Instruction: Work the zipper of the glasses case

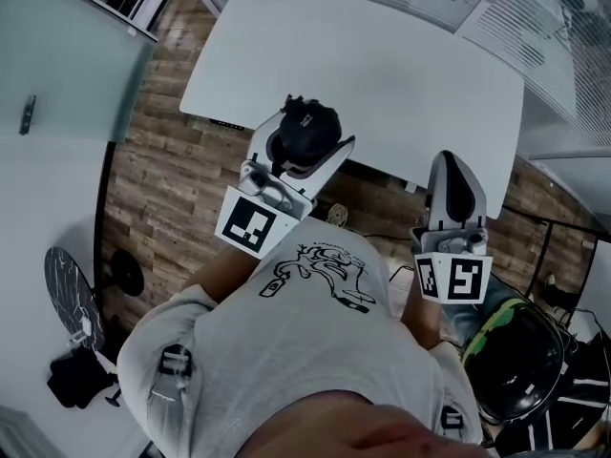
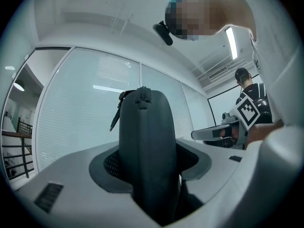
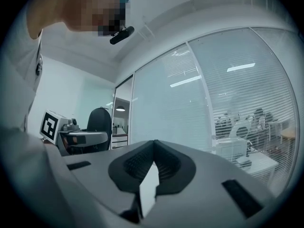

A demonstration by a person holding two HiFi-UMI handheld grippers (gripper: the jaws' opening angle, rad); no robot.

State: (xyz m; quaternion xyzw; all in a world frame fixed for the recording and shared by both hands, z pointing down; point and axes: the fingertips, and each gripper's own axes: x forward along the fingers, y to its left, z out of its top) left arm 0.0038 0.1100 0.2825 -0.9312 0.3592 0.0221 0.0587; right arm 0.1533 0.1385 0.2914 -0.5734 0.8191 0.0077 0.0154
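The black glasses case (image 1: 307, 127) stands upright between the jaws of my left gripper (image 1: 304, 149), which is shut on it. In the left gripper view the case (image 2: 145, 141) fills the middle, with its zipper pull (image 2: 116, 116) hanging at the upper left. My right gripper (image 1: 451, 165) is held level to the right of the case and apart from it; its jaws are shut with nothing between them. In the right gripper view its pads (image 3: 153, 148) meet, and the left gripper with the case (image 3: 92, 132) shows at the far left. Both grippers are held in front of my chest, at the near edge of the white table (image 1: 382, 55).
The floor (image 1: 162, 189) below is wooden planks. A glass partition (image 1: 57, 55) runs along the left. A black round stand (image 1: 72, 299) sits on the floor at the left, and a black-and-green object (image 1: 516, 351) lies at the lower right.
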